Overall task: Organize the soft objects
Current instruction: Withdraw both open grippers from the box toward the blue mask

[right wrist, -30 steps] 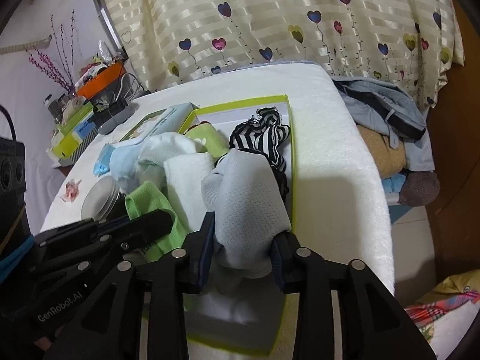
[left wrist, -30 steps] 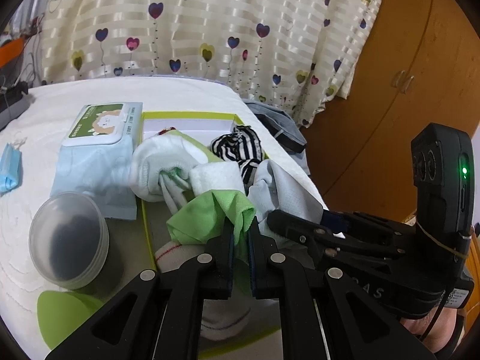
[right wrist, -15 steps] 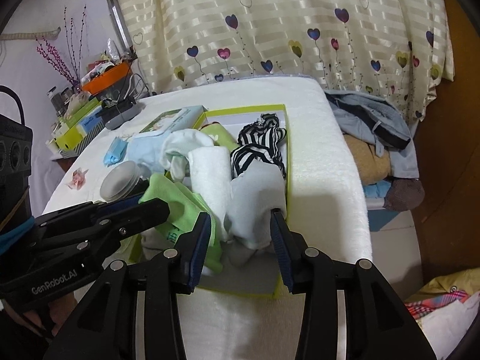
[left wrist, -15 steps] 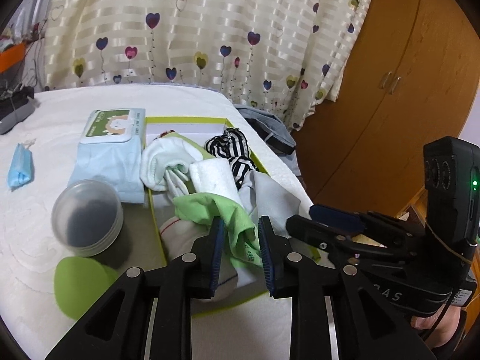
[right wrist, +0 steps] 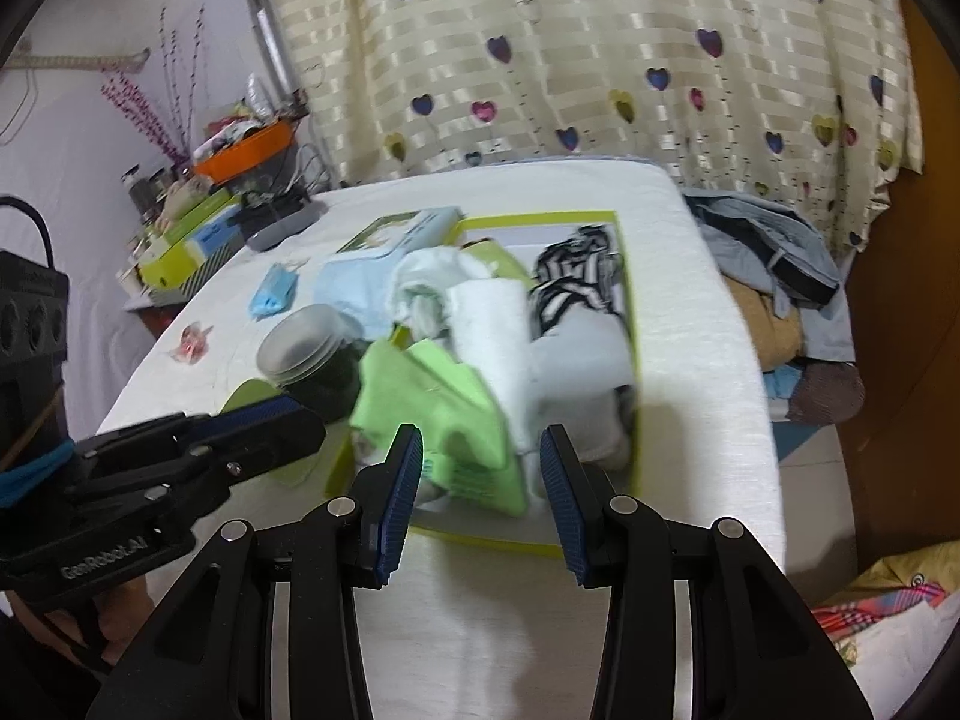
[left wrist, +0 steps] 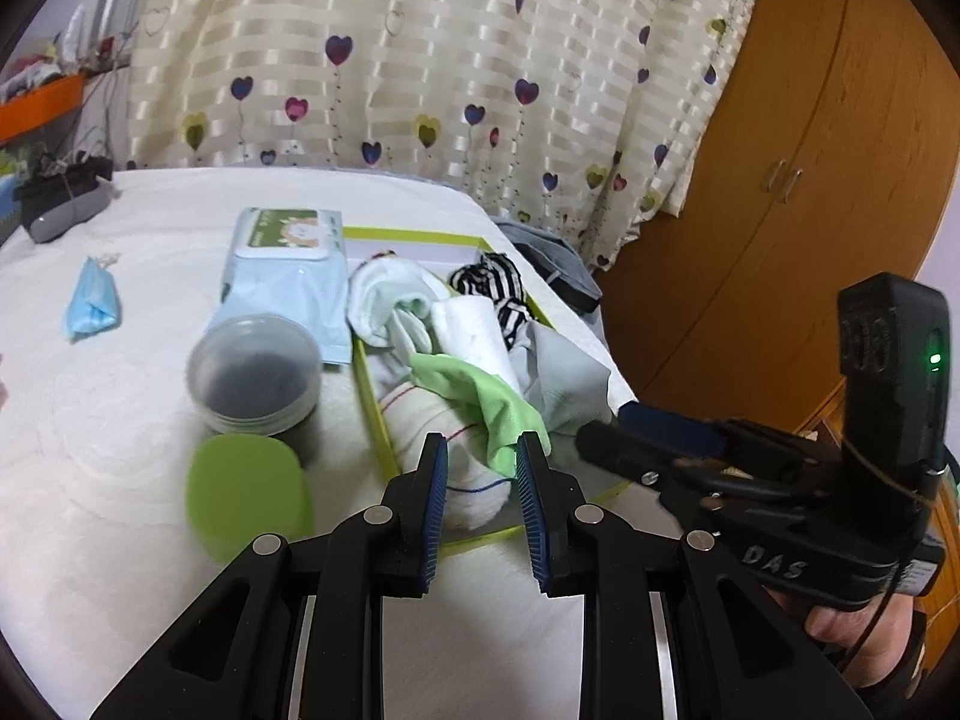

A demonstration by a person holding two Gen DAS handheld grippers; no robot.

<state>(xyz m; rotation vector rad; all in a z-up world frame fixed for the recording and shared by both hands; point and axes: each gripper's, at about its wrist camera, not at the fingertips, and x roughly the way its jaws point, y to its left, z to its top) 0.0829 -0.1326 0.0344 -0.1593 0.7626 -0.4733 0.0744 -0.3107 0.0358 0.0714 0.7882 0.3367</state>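
A shallow box with a yellow-green rim [left wrist: 377,405] [right wrist: 600,217] lies on the white table and holds a heap of soft things: a light green cloth [left wrist: 492,399] [right wrist: 432,402], a grey cloth [left wrist: 567,378] [right wrist: 585,360], a rolled white towel [left wrist: 471,330] [right wrist: 486,330], white socks [left wrist: 384,294] and a black-and-white striped piece [left wrist: 489,282] [right wrist: 570,282]. My left gripper [left wrist: 480,450] is open and empty just in front of the green cloth. My right gripper [right wrist: 480,450] is open and empty, drawn back from the box's near edge.
A wet-wipes pack [left wrist: 282,276], a clear round tub with dark contents [left wrist: 255,372], a green lid [left wrist: 246,495] and a blue face mask [left wrist: 90,300] lie left of the box. Clothes [right wrist: 774,276] pile beside the table's right edge. A wooden wardrobe [left wrist: 810,150] stands beyond.
The left gripper let go of the green cloth and the right let go of the grey cloth. Both opened and drew back. The cloths now lie in the box.
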